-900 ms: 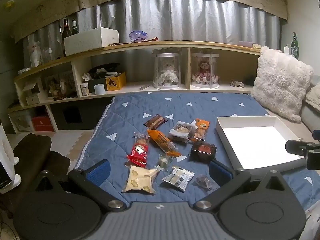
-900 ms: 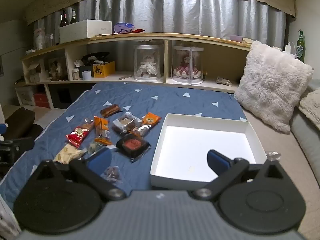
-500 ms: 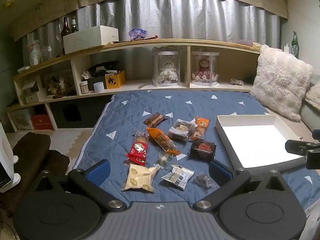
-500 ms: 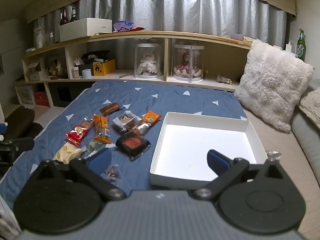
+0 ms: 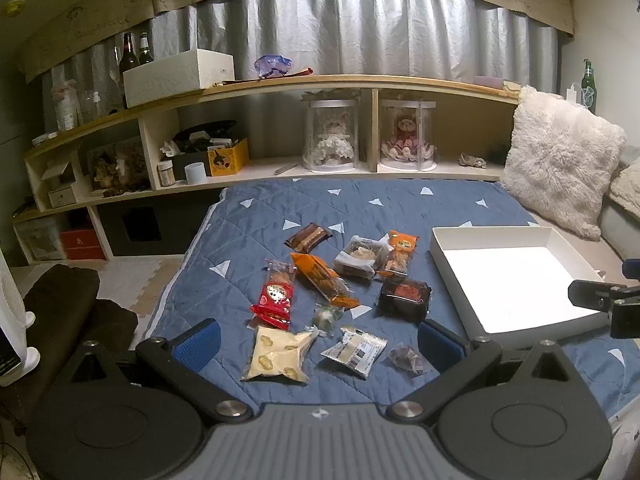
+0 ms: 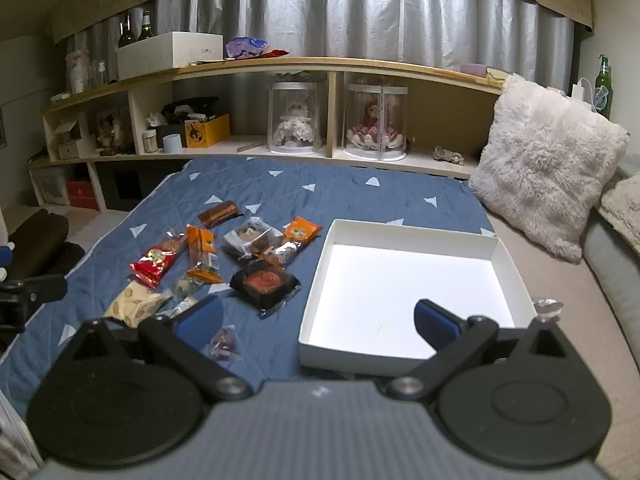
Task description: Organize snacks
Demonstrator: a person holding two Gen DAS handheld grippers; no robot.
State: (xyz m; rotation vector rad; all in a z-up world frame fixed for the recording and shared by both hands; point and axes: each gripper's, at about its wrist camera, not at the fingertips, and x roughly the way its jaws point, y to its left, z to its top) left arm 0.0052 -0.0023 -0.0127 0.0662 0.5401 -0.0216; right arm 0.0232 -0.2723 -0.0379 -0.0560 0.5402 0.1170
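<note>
We see the snacks scattered on the blue quilt (image 5: 256, 216), just left of the white box (image 5: 448, 256). The orange packet (image 5: 324, 280) lies with its long axis slanting from far left to near right, the red packet (image 5: 276, 296) runs roughly away from us, and the brown bar (image 5: 308, 237) at the far end of the cluster sits on a diagonal. The dark square packet (image 5: 405, 298) lies closest to the box's left wall, and the pale biscuit bag (image 5: 278, 354) lies nearest us. The box holds no snacks; we make out only a tiny speck on its floor. Our left gripper (image 5: 318, 340) hovers above the near snacks with its jaws spread wide, gripping nothing. Our right gripper (image 6: 316, 318) hangs likewise wide apart and unloaded over the box's near left corner.
</note>
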